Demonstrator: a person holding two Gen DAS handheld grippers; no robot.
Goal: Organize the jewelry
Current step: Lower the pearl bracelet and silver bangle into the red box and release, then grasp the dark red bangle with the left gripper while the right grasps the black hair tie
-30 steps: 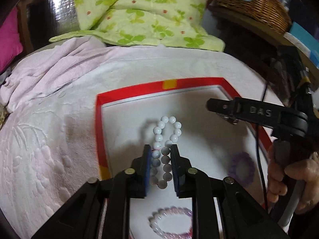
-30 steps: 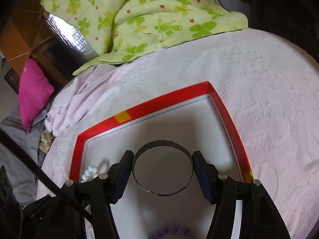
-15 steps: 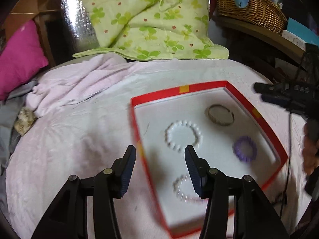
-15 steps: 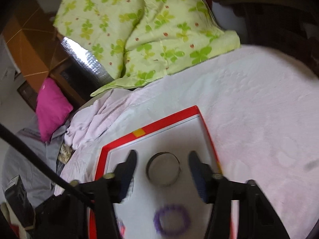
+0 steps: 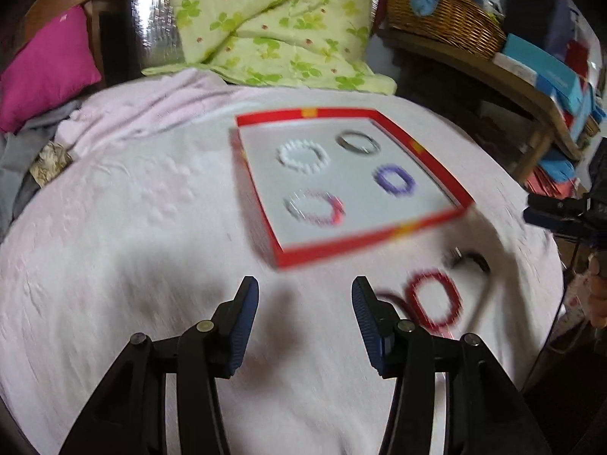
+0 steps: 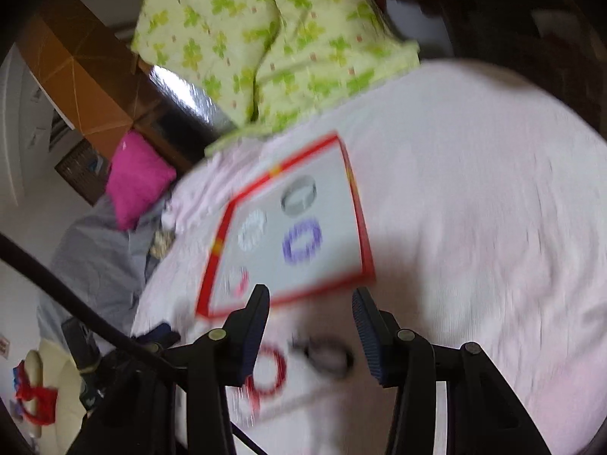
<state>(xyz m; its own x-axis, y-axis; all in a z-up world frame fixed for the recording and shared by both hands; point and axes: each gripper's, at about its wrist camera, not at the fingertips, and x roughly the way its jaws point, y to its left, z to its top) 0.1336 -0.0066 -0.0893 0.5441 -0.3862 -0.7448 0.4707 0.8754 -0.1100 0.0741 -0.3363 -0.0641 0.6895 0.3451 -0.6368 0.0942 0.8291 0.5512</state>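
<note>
A red-rimmed white tray (image 5: 432,163) (image 6: 360,223) lies on the pink bed cover. In it lie a white bead bracelet (image 5: 302,156) (image 6: 252,230), a dark bangle (image 5: 357,141) (image 6: 299,194), a purple bracelet (image 5: 394,179) (image 6: 302,240) and a pink-clear bracelet (image 5: 315,207) (image 6: 237,280). On the cover in front of the tray lie a red bracelet (image 5: 434,300) (image 6: 266,373) and a dark ring-shaped piece (image 5: 472,261) (image 6: 327,356). My left gripper (image 5: 304,313) is open and empty, well short of the tray. My right gripper (image 6: 310,328) is open and empty above the loose pieces.
A green clover quilt (image 5: 273,19) and a magenta pillow (image 5: 45,72) lie at the back. A wicker basket (image 5: 444,19) and boxes sit on a shelf at the right. The views are motion-blurred.
Both grippers let go of their pieces, the left of the white beads and the right of the dark bangle, and pulled back and up from the tray. Loose pieces on the cover have come into view.
</note>
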